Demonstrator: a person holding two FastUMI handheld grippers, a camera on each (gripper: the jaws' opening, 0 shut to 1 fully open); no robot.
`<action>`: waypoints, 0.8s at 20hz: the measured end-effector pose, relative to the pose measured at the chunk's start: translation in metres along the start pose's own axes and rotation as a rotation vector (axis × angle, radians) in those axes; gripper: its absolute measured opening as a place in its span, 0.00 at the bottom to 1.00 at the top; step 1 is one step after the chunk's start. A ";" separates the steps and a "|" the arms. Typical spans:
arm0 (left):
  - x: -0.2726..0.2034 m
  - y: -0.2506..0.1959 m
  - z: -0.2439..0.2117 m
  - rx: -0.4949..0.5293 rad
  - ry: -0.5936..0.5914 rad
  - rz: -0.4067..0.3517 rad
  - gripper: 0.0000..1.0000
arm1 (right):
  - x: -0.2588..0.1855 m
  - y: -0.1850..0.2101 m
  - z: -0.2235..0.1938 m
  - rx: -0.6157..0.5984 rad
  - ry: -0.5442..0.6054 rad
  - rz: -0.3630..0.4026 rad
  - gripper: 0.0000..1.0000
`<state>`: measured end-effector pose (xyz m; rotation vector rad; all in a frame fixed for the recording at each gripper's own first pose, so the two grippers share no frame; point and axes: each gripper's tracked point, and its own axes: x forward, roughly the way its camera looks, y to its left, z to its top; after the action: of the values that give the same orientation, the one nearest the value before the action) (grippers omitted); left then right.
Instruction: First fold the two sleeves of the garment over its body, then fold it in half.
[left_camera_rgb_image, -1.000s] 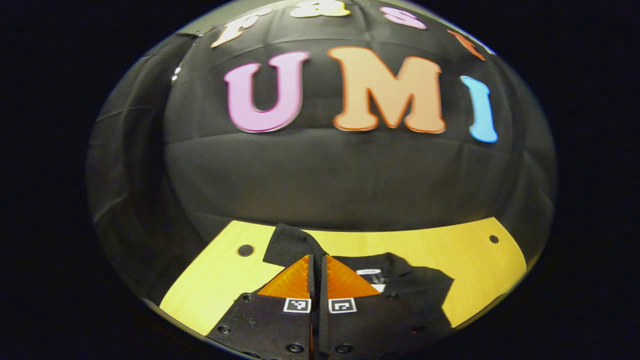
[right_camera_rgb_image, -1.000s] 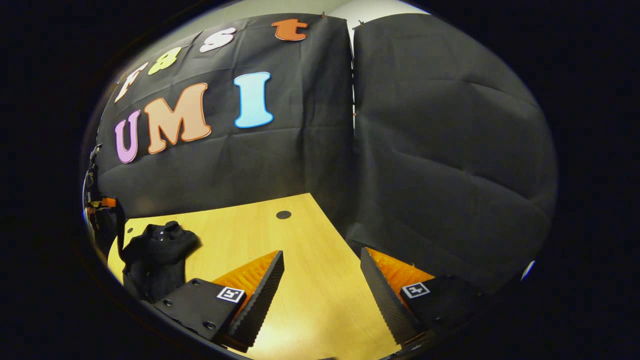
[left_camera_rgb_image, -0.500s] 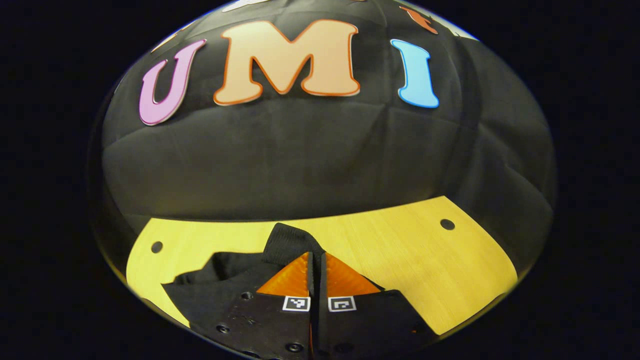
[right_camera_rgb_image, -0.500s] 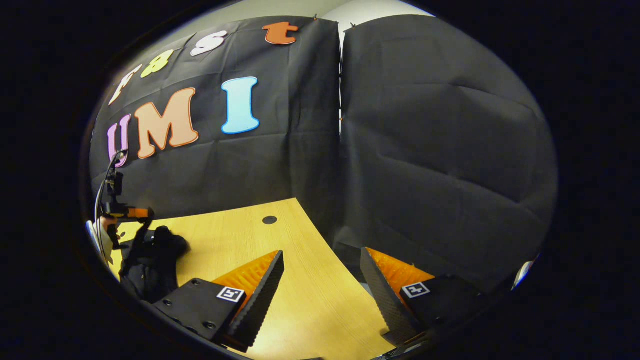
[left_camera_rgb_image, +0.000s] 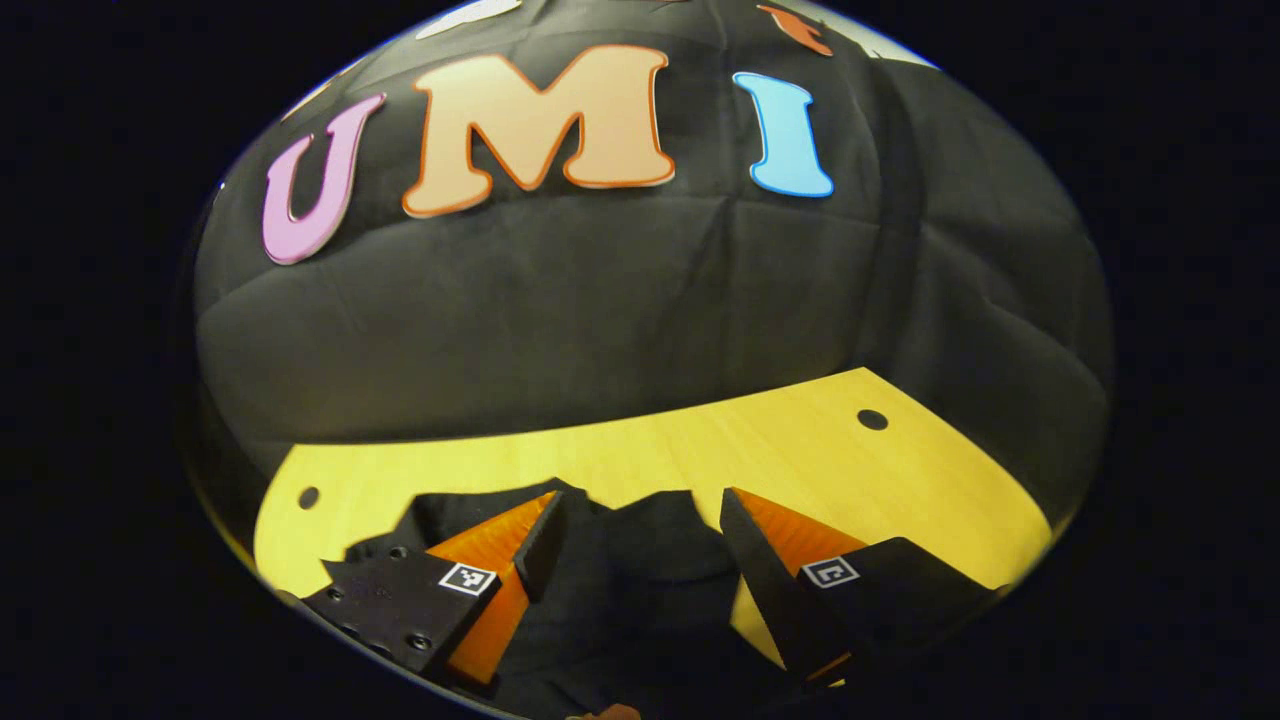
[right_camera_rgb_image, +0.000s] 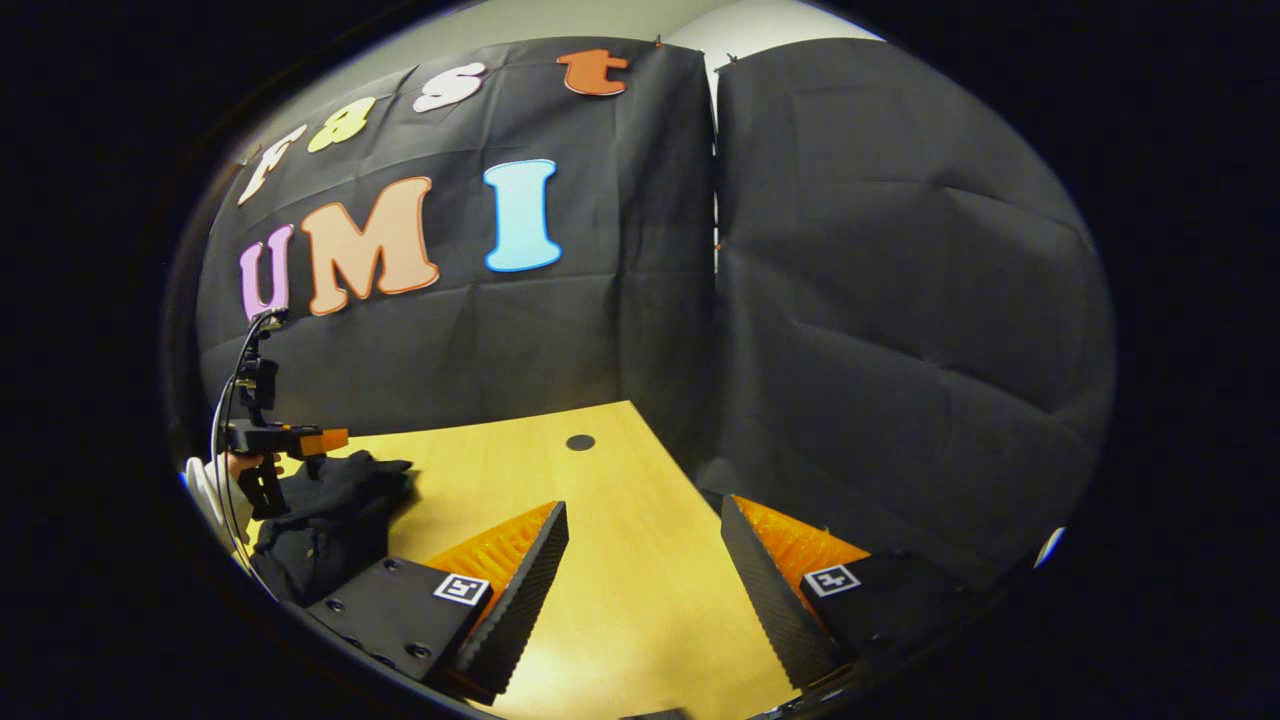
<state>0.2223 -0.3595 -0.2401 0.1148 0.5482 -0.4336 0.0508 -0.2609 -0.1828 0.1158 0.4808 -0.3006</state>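
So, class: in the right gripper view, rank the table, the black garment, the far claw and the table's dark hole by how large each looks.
1. Table
2. Garment
3. Far claw, though distance shrinks it
4. Hole

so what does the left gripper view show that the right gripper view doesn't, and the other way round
Left gripper view: the left claw seen along its own fingers, open, right over the black garment, whose folds lie between and under the fingers.

Right gripper view: the right claw, open over bare table, well apart from the garment. It takes in the left claw from outside, above the garment, with a hand on its handle and a cable rising from it.

Both share the black garment in a heap on the yellow wooden table, a dark round hole in the tabletop, and the black cloth wall.
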 end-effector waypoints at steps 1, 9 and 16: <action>-0.015 0.009 0.003 0.009 -0.024 0.011 0.95 | -0.006 0.014 -0.004 -0.004 -0.002 0.023 0.98; -0.170 0.095 -0.043 0.002 -0.103 0.077 0.94 | -0.060 0.145 -0.096 -0.050 0.082 0.235 0.93; -0.305 0.135 -0.207 -0.060 0.098 0.144 0.94 | -0.084 0.212 -0.218 -0.194 0.298 0.293 0.98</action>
<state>-0.0528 -0.0803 -0.2566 0.1175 0.6448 -0.2720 -0.0497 0.0010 -0.3265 0.0407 0.7765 0.0536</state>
